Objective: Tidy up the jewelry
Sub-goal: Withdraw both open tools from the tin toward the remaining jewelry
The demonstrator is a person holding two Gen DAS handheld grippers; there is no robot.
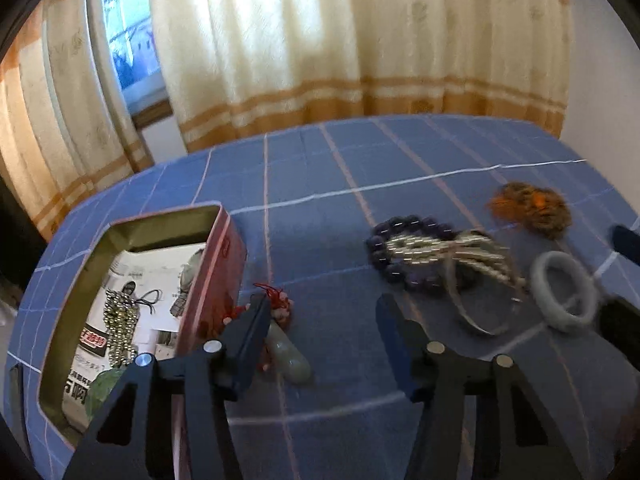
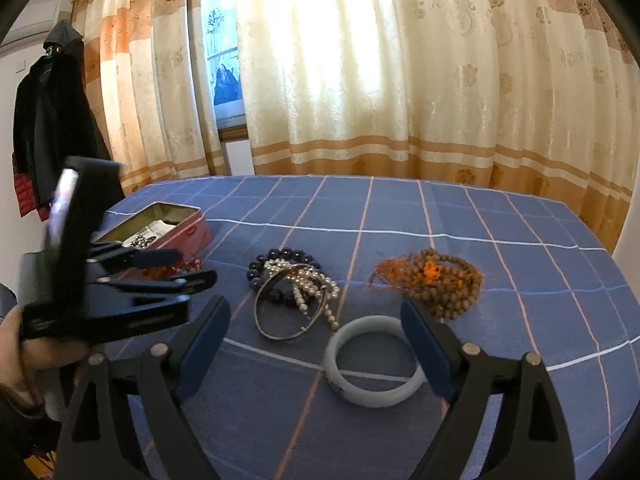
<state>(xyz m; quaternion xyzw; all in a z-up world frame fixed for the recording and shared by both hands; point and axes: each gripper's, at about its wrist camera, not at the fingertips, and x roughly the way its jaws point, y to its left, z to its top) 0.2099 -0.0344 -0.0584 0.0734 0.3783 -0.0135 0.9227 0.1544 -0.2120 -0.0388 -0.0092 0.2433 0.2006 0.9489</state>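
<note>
The left gripper (image 1: 324,320) hovers with its jaws open and empty, low in the left wrist view. Its left finger stands over a jade pendant (image 1: 290,354) with a red cord, which lies on the worktop (image 1: 320,184) touching the side of a red tin (image 1: 218,280). The tin fills the lower left of that view, lid off, lined with printed paper and holding a string of metal beads (image 1: 120,326). Right of centre lie a dark bead bracelet (image 1: 404,254), a pearl strand (image 1: 460,254) draped across it and a metal bangle (image 1: 476,312) leaning on both. A pale jade bangle (image 1: 564,292) sits just beside them toward the right edge.

In the right wrist view the right gripper (image 2: 316,344) also has its jaws spread wide, gripping nothing; the jade bangle lies flat between its fingers, nearer the right one, at lower centre. A brown bead mala (image 2: 444,284) with an orange tassel rests at right of centre, apart from the bracelet pile. The worktop wears a blue checked cloth.
</note>
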